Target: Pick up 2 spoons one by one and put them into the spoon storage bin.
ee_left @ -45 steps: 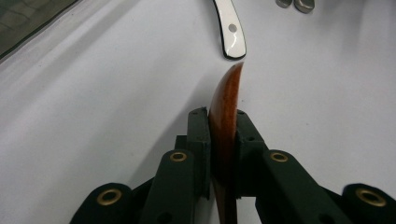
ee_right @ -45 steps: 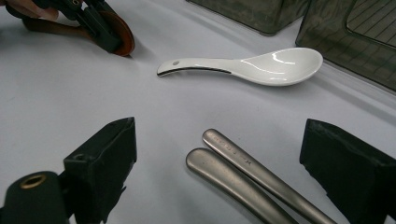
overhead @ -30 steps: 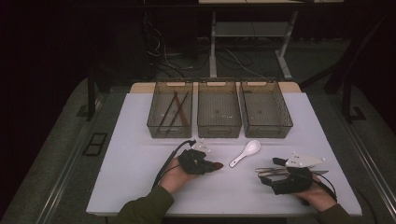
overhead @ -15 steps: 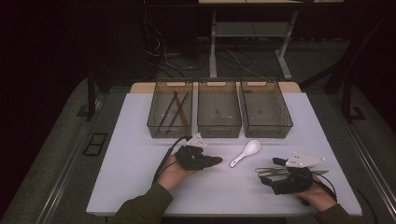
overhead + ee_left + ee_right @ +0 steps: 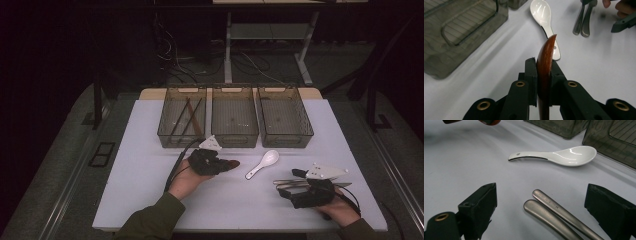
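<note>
Gripping a wooden spoon (image 5: 546, 62), the left gripper (image 5: 543, 75) hovers mid-worktop (image 5: 140, 165); the right gripper (image 5: 541, 205) jaws gape around metal handles (image 5: 551, 212) near the front right corner.

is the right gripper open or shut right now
Open. In the right gripper view the right gripper has its jaws standing wide apart, with the two metal handles lying on the table between them, not clamped.

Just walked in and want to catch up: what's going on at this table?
A person is sorting utensils. The left gripper is shut on a wooden spoon, near three trays. The right gripper is open around two metal handles lying on the table. A white spoon lies between the grippers.
</note>
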A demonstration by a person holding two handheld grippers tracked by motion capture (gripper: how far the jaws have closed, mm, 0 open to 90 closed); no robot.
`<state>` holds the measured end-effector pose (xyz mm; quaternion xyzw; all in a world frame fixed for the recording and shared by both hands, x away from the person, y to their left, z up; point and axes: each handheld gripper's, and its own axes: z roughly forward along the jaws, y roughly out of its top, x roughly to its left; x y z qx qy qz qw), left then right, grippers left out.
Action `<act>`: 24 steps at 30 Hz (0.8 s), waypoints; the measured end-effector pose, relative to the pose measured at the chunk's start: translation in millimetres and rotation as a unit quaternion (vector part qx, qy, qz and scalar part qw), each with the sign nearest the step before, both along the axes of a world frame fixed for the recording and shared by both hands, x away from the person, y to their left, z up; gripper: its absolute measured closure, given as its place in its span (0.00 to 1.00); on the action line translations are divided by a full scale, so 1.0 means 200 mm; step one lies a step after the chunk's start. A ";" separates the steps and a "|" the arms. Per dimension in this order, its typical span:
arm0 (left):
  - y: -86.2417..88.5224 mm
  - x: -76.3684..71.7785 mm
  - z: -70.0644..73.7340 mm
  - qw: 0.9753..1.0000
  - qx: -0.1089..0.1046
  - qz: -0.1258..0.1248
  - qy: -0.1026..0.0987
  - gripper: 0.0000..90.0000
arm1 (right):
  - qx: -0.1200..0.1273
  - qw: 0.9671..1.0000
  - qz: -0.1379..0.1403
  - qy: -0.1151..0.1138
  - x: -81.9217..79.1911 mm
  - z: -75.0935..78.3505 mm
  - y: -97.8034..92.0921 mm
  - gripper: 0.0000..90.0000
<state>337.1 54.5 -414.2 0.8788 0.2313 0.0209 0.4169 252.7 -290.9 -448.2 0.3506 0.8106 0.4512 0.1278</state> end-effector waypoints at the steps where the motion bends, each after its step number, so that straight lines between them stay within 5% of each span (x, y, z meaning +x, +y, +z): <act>1: 0.00 0.01 0.00 1.000 0.001 -0.001 -0.001 0.89 | -0.001 1.000 0.001 -0.001 0.00 0.00 0.00 0.12; 24: -0.07 0.18 0.12 1.000 -0.016 0.015 -0.008 0.89 | 0.001 1.000 0.002 -0.001 0.00 0.00 0.00 0.12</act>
